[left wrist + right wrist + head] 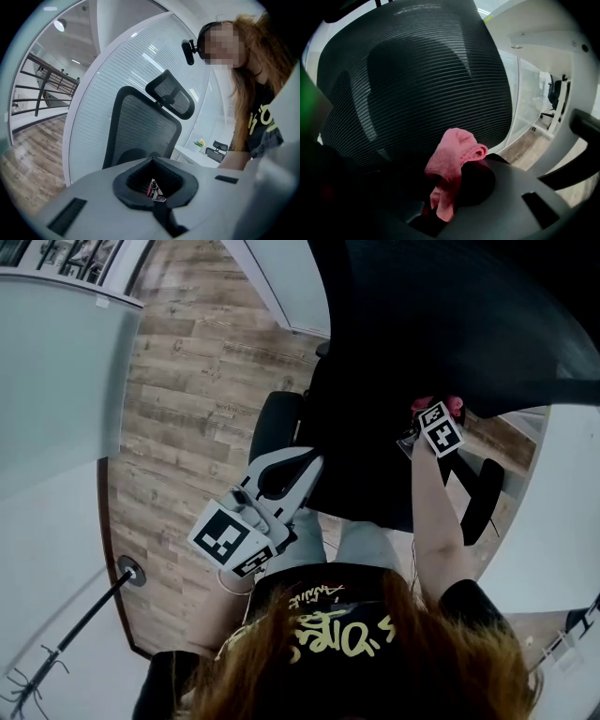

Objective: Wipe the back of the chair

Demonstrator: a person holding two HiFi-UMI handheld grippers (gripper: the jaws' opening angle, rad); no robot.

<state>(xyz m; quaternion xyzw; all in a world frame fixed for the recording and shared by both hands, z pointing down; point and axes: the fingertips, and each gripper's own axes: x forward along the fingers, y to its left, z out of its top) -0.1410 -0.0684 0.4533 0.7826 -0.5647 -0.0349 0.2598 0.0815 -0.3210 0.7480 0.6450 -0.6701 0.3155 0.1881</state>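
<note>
Wood-plank floor (187, 381) occupies the upper left of the head view. A black mesh chair back (417, 84) fills the right gripper view. The right hand-held gripper (454, 187) is clamped on a bunched pink terry cloth (452, 157), held up to the mesh at lower centre. The left hand-held gripper (154, 187), at centre left in the head view, has its jaws together and holds nothing.

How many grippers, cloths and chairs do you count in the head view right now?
Grippers: 2 (left gripper, shut and holding nothing; right gripper, shut on the cloth)
Cloths: 1 (pink cloth)
Chairs: 1 (black chair)
Total: 4
</note>
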